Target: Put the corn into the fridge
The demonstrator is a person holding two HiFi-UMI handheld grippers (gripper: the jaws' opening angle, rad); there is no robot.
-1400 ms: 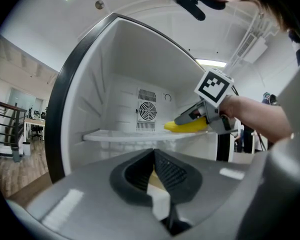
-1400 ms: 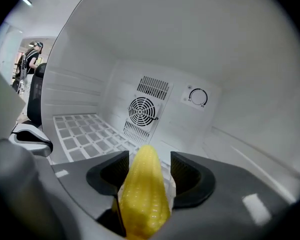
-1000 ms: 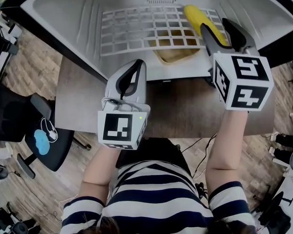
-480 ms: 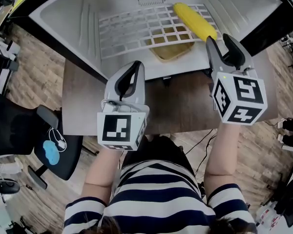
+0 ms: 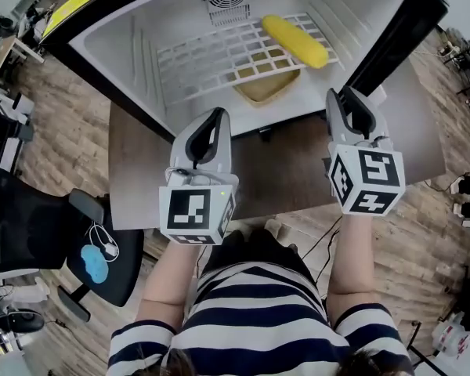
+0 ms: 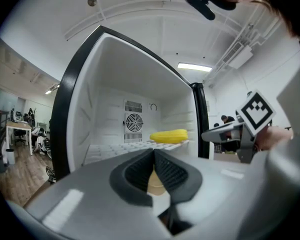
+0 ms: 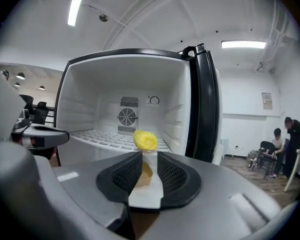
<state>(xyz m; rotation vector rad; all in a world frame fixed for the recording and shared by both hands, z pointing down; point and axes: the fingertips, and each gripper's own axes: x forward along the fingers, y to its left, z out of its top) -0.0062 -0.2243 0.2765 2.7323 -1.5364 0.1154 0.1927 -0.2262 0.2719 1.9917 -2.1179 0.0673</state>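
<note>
The yellow corn [image 5: 295, 41] lies on the white wire shelf [image 5: 211, 57] at the right of the open fridge; it also shows in the left gripper view [image 6: 169, 135] and end-on in the right gripper view [image 7: 145, 140]. My right gripper [image 5: 347, 100] is outside the fridge, over the table in front of the corn. Its jaws [image 7: 149, 159] are closing, a narrow gap still shows, and nothing is between them. My left gripper [image 5: 215, 116] is held level before the fridge opening, its jaw tips [image 6: 154, 154] meeting with nothing in them.
A tan basket [image 5: 268, 84] sits below the shelf. The black fridge door [image 5: 392, 37] stands open at the right. The fridge rests on a brown table [image 5: 290, 171]. A black office chair [image 5: 86, 241] is at the left, and people sit far off [image 7: 277, 144].
The right gripper has drawn back out of the fridge, away from the corn, and its jaws have narrowed. The corn stays on the shelf. The left gripper has hardly shifted.
</note>
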